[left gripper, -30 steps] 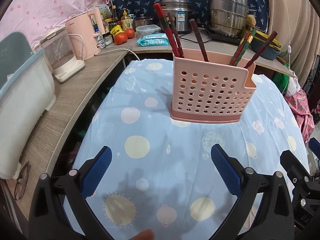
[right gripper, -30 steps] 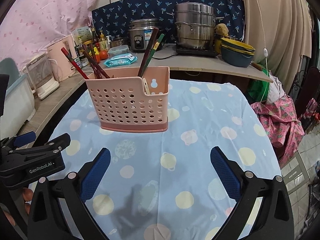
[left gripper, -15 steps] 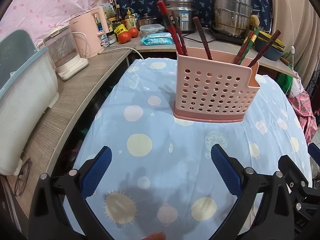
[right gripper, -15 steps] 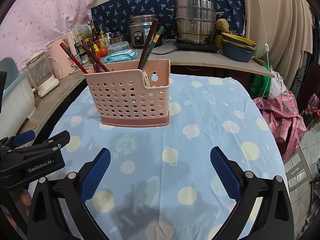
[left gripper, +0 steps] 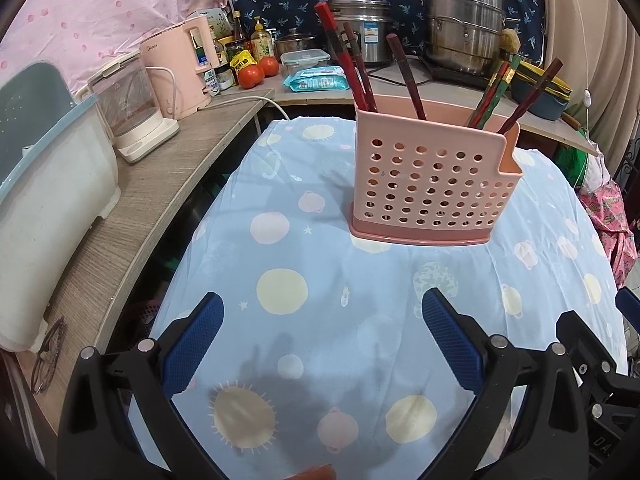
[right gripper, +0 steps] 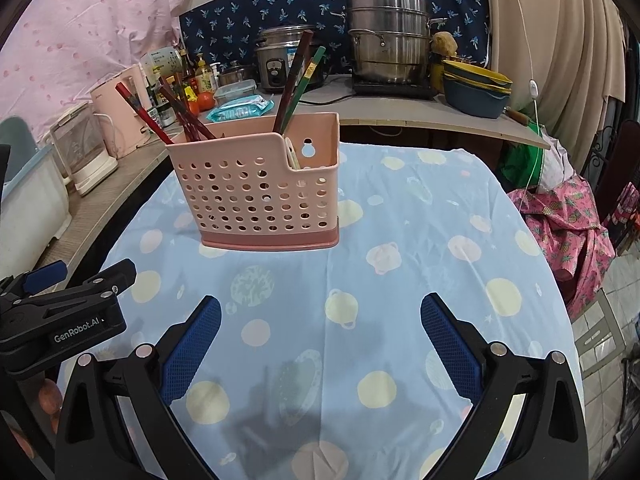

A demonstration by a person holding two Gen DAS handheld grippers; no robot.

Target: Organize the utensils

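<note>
On the left, a wooden counter (left gripper: pixel 132 216) carries a white bin (left gripper: pixel 48 184), a clear kettle (left gripper: pixel 128 108) and a pink kettle (left gripper: pixel 180 68), with glasses (left gripper: pixel 46 354) lying near its front edge. Further along stand bottles, two tomatoes (left gripper: pixel 258 72), a lidded box (left gripper: pixel 306 60) and a pack of wipes (left gripper: pixel 320 80). The left gripper (left gripper: pixel 322 326) hangs low over the tablecloth (left gripper: pixel 280 264), its blue-padded jaws spread wide with nothing between them. Ahead of it, near the middle of the table, a pink holder (left gripper: pixel 432 184) with a perforated wall stands upright on the cloth. Red and dark chopsticks (left gripper: pixel 348 64) lean left out of its left part; green-and-red and dark ones (left gripper: pixel 492 92) lean right out of its right part. Behind the holder are a rice cooker (left gripper: pixel 362 28) and a steel steamer (left gripper: pixel 464 28), then stacked bowls (left gripper: pixel 540 88) on the far shelf. In the right wrist view the holder (right gripper: pixel 260 196) stands left of centre, with a lower front compartment at its right end, and the left gripper's body shows at the left edge. The right gripper (right gripper: pixel 320 326) is also over the cloth, jaws wide apart and empty, well short of the holder. A curtain (right gripper: pixel 560 48) hangs at far right above a pink patterned cloth (right gripper: pixel 568 224).
</note>
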